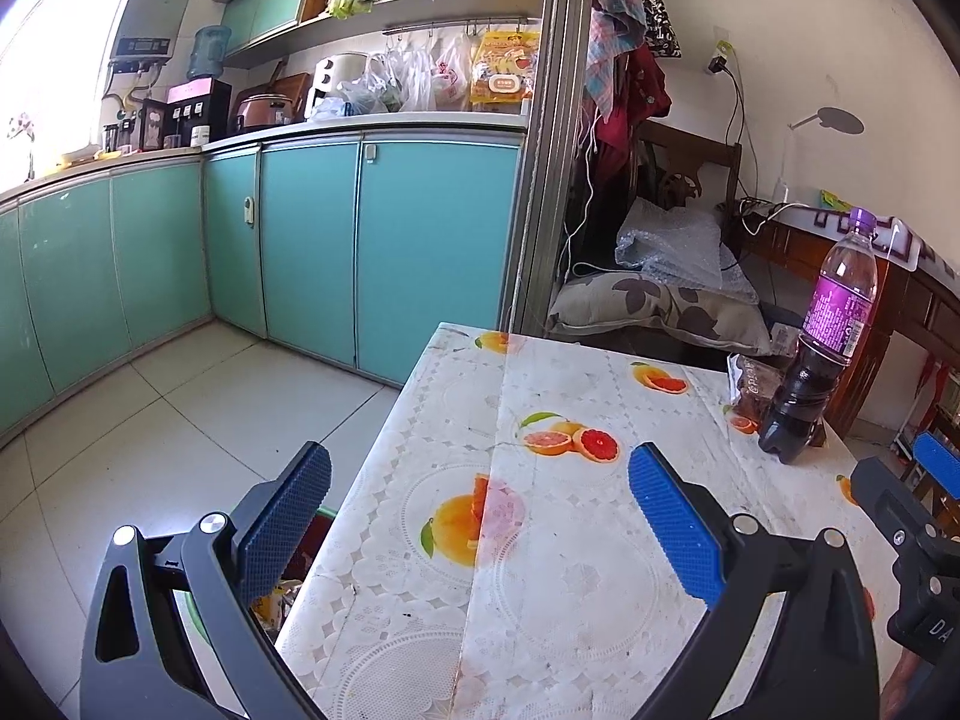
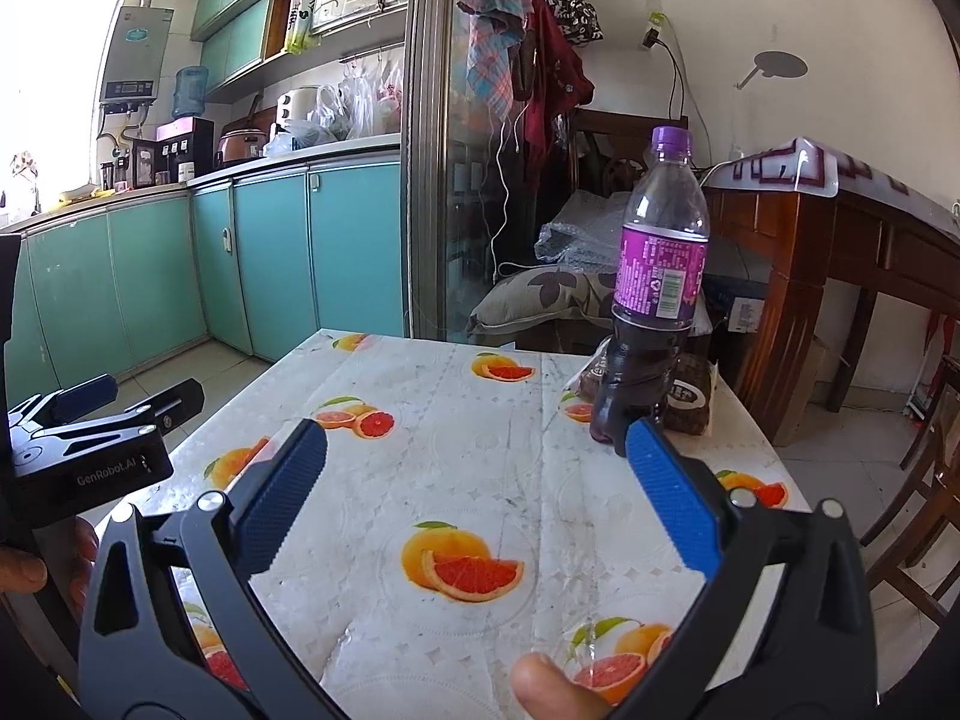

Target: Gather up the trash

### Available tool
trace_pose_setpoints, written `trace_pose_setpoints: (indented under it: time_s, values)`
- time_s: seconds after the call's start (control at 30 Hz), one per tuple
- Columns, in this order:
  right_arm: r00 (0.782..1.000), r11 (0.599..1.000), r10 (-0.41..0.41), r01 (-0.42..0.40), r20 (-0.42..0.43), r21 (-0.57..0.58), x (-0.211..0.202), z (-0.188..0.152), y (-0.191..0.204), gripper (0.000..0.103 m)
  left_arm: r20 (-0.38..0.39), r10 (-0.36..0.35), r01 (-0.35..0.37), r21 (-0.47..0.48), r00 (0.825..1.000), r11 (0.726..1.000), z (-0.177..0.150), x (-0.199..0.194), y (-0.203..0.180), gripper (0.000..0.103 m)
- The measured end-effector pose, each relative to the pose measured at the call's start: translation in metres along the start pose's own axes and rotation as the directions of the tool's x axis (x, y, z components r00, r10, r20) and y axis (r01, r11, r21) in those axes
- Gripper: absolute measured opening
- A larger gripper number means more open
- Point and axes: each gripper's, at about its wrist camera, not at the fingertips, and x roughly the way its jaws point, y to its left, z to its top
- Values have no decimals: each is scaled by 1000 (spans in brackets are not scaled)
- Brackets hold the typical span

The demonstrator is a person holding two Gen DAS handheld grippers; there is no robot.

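Observation:
A plastic bottle (image 2: 657, 294) with a purple cap and label, holding some dark drink, stands upright at the far right of the table (image 2: 420, 480). A brown snack wrapper (image 2: 690, 399) lies right behind it. My right gripper (image 2: 477, 456) is open over the table, its right fingertip close in front of the bottle's base, nothing between its fingers. In the left wrist view the bottle (image 1: 822, 348) and wrapper (image 1: 753, 384) are far right. My left gripper (image 1: 480, 480) is open and empty at the table's left edge; its left finger hangs over a bin (image 1: 288, 594) holding some trash.
The table wears a white cloth printed with oranges. Teal kitchen cabinets (image 1: 312, 252) and tiled floor (image 1: 180, 420) lie left. A chair with cushion and bubble wrap (image 2: 558, 276) stands behind the table; a wooden desk (image 2: 840, 252) is at right. A thumb (image 2: 552, 690) shows at the bottom.

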Motion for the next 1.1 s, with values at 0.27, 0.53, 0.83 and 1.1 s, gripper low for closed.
trace_pose_setpoints:
  time_s: [0.27,0.53,0.83,1.1]
  values:
    - [1000,1000,-1,1,-6,-2,1,-1,0,99,17,3,-3,33,1000,999,0,-3,-5,96]
    - [1000,1000,3,-3,-22,-1,4,-2,-1,99,11,13,-13,33,1000,999,1,-2,-4,96]
    - [1000,1000,5,-5,-29,-8,5,-4,0,99,10,13,-14,30,1000,999,2,-3,-2,96]
    - [999,1000,10,-10,-42,-7,8,-7,1,99,5,13,-13,31,1000,999,2,-3,-2,96]
